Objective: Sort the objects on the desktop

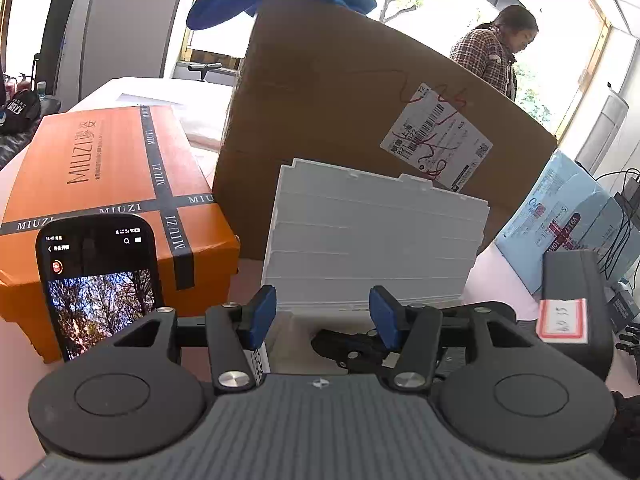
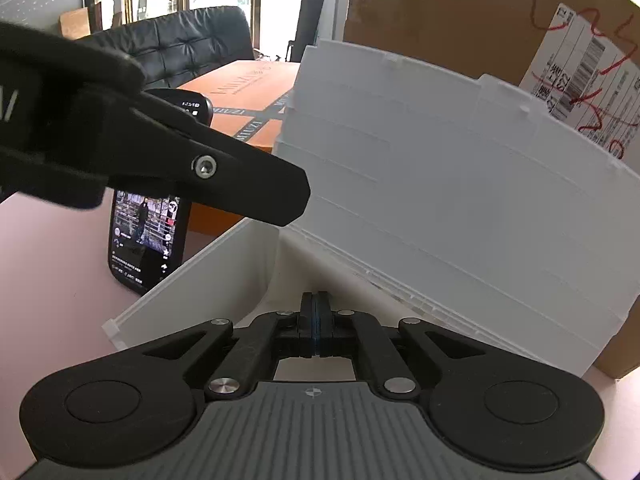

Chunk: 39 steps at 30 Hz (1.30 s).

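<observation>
Storage box (image 2: 192, 280), lid (image 1: 372, 240) propped open against the cardboard carton (image 1: 340, 100) at the bench's middle, waits as your left gripper (image 1: 323, 316) hovers jaws wide, empty; right gripper (image 2: 316, 330) is closed on nothing.

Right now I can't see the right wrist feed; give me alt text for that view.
The right gripper, shut on nothing, hangs over an open white storage box whose raised lid leans toward a brown cardboard carton. The left gripper reaches in from the left, partly covering a lit phone propped before an orange box.
</observation>
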Motion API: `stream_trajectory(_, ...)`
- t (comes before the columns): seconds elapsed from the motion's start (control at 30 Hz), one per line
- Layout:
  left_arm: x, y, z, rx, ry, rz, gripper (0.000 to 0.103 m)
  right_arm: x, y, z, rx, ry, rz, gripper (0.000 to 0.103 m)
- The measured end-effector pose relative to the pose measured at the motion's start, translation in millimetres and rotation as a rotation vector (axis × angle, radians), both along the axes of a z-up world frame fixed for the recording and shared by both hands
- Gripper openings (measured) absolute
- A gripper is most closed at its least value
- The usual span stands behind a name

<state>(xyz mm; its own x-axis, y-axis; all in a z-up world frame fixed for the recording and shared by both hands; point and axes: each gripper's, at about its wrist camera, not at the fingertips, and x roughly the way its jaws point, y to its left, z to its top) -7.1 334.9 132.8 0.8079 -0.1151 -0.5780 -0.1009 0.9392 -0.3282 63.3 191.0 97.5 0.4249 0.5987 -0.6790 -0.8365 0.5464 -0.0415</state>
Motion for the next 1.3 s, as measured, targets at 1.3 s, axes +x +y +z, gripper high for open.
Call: stream_trajectory(1.3,10,-5,-12,0.037,0.051,-0.008,0.049,16,-37,22,0.013,-0.117,-0.103,0.006)
